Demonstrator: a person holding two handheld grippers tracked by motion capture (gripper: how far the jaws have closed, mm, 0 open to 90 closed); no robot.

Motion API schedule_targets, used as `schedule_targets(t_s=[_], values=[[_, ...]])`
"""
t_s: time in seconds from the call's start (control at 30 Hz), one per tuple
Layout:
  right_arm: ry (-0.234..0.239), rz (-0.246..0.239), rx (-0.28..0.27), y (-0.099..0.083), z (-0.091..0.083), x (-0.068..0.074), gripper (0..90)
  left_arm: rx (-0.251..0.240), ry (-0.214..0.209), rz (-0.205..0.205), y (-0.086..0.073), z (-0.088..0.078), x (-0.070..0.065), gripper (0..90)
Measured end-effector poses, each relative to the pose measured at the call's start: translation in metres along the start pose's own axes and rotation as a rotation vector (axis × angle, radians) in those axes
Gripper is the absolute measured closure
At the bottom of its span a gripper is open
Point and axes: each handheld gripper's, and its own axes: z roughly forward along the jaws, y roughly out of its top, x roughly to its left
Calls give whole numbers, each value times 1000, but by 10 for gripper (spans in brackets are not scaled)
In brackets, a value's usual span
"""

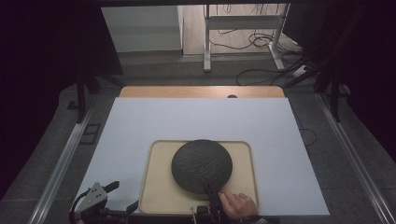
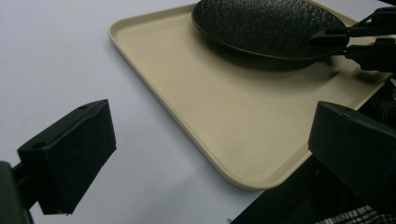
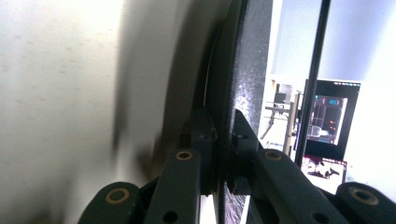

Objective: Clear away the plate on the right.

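A round black textured plate (image 1: pixel 201 165) rests over the beige tray (image 1: pixel 159 186) on the white table sheet. My right gripper (image 1: pixel 211 191) is shut on the plate's near rim, one jaw above and one below; the right gripper view shows the plate (image 3: pixel 243 70) edge-on between the jaws, with the right gripper (image 3: pixel 223 140) clamped on it. In the left gripper view the plate (image 2: pixel 266 25) sits slightly lifted off the tray (image 2: pixel 210 107). My left gripper (image 1: pixel 112 198) stands open at the tray's near left corner, and the left gripper (image 2: pixel 205 154) has nothing between its jaws.
The white sheet (image 1: pixel 196 116) covers most of the wooden table. A person's hand (image 1: pixel 239 204) holds the right gripper at the near edge. Table legs and cables lie on the floor beyond the far edge.
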Motion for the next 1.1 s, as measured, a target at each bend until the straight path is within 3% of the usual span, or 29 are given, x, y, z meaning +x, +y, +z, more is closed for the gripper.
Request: schedule_targets(t_s=[0.23, 0.47, 0.53, 0.87, 1.1], values=[[45, 3, 0, 0, 3, 2, 800, 1, 0, 0, 0, 0, 0, 5], [56, 21, -3, 0, 3, 0, 767, 4, 1, 3, 0, 0, 0, 5], [67, 30, 20, 0, 1, -3, 746, 3, 1, 3, 0, 0, 0, 5], [71, 61, -7, -1, -5, -6, 641, -3, 5, 0, 0, 0, -1, 5], [72, 65, -12, -3, -11, -8, 616, -1, 6, 1, -1, -1, 0, 6]])
